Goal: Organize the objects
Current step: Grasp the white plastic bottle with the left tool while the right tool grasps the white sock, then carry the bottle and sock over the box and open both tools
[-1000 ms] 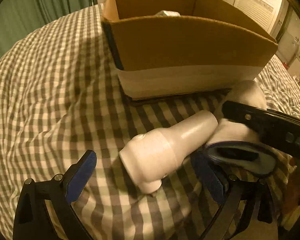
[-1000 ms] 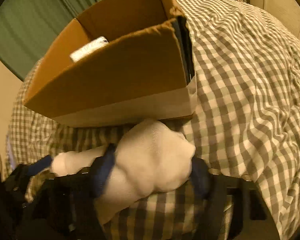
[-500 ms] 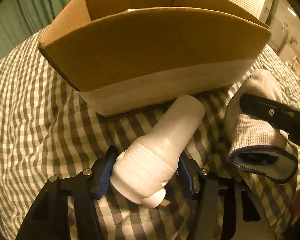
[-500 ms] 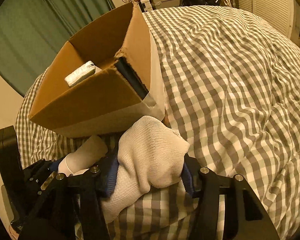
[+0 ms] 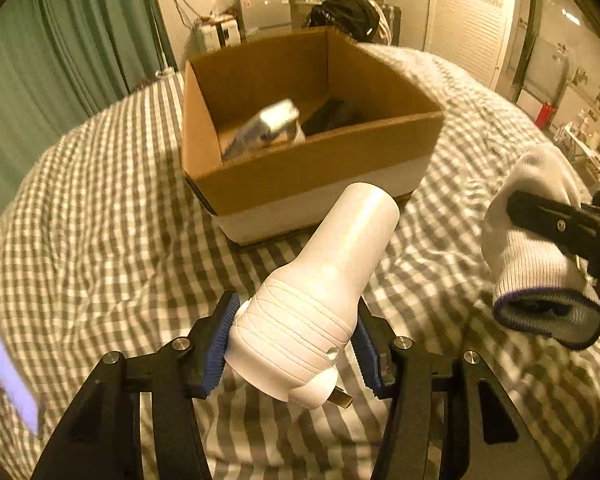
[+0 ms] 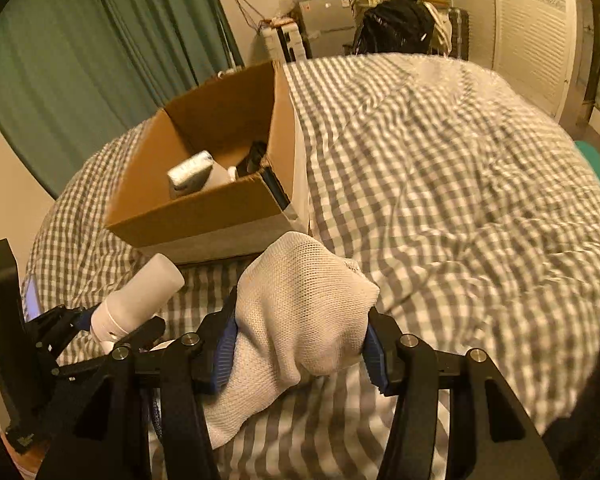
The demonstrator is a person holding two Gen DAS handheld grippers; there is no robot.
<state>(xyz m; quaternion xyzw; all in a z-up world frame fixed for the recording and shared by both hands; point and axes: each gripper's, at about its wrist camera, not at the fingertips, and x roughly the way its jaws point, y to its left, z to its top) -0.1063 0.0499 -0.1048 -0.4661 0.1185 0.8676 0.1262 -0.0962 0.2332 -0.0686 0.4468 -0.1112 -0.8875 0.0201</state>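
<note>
Left wrist view shows your left gripper (image 5: 292,344) clamped on the wide end of the white bottle (image 5: 320,292), its narrow end pointing at the cardboard box (image 5: 320,168) just ahead on the checked bedspread (image 5: 100,240). Your right gripper (image 6: 300,344) is pinched on the white sock (image 6: 304,308), held near the box's front corner. To do this well, carry each item clear above the front wall before you let go, one at a time, so the bottle does not clip the rim. Inside the box lie a silvery packet (image 5: 276,118), something dark (image 5: 332,114) and something white beside them; what they are, you cannot tell.
</note>
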